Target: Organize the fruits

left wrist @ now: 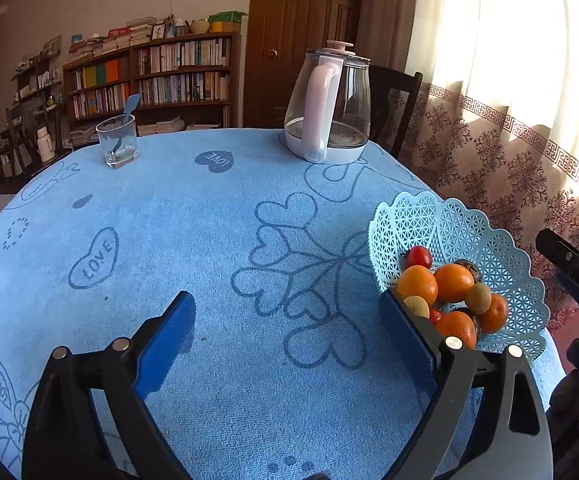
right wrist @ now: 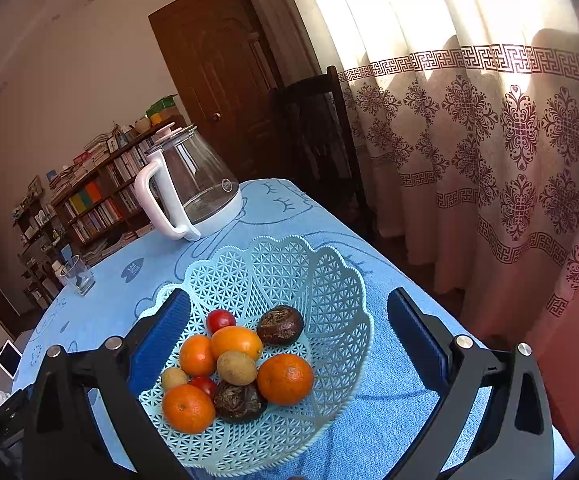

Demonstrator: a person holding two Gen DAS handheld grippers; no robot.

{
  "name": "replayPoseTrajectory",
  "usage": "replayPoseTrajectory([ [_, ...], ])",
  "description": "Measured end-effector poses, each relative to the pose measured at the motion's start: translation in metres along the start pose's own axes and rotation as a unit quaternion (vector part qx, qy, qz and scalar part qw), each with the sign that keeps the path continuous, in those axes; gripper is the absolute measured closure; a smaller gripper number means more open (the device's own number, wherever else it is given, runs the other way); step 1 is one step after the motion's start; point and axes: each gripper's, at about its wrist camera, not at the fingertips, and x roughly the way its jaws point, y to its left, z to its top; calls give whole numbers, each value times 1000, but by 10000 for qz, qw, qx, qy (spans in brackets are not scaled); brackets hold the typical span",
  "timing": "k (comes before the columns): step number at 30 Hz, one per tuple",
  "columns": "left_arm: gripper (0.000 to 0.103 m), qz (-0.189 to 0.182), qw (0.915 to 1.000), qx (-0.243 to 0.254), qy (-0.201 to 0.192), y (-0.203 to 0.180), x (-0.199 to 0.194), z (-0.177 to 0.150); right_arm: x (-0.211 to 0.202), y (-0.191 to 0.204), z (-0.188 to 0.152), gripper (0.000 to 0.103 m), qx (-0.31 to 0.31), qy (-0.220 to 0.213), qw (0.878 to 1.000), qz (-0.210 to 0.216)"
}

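Observation:
A light blue lattice basket point(right wrist: 321, 280) stands near the table's right edge and holds several fruits: oranges point(right wrist: 285, 378), kiwis point(right wrist: 236, 367), red tomatoes point(right wrist: 220, 320) and dark passion fruits point(right wrist: 279, 325). My right gripper point(right wrist: 289, 344) is open and empty, hovering above the basket with its fingers astride the fruit pile. My left gripper point(left wrist: 285, 340) is open and empty over bare tablecloth, left of the basket point(left wrist: 449, 232). Its right finger hides the basket's near left rim. The fruits point(left wrist: 453, 282) show there too.
The blue towel tablecloth point(left wrist: 193, 240) covers the table. A glass kettle point(left wrist: 329, 112) stands at the far side and a glass with a spoon point(left wrist: 118, 141) at the far left. A dark chair point(right wrist: 317, 140) and curtains point(right wrist: 489, 140) lie beyond the right edge.

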Motion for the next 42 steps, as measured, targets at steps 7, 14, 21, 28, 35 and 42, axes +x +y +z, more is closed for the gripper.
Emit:
replayPoseTrajectory([
  [7, 7, 385, 9989, 227, -161, -9, -5, -4, -20, -1, -17, 3, -383, -41, 9991, 154],
  [14, 7, 532, 9976, 357, -245, -12, -8, -7, -20, 14, -26, 3, -795, 156, 9959, 395],
  [21, 7, 631, 9967, 398, -328, -11, -11, -7, -19, 21, -33, 3, -969, 497, 9928, 494],
  [28, 7, 819, 9932, 693, -445, -20, -13, -12, -18, 33, -44, 3, -1321, 718, 9873, 519],
  [35, 7, 981, 9891, 962, -538, -27, -13, -15, -14, 29, -46, 3, -1259, 852, 9876, 389],
  [42, 7, 1277, 9841, 1091, -584, -31, -10, -17, -14, 34, -50, 3, -1479, 916, 9842, 319],
])
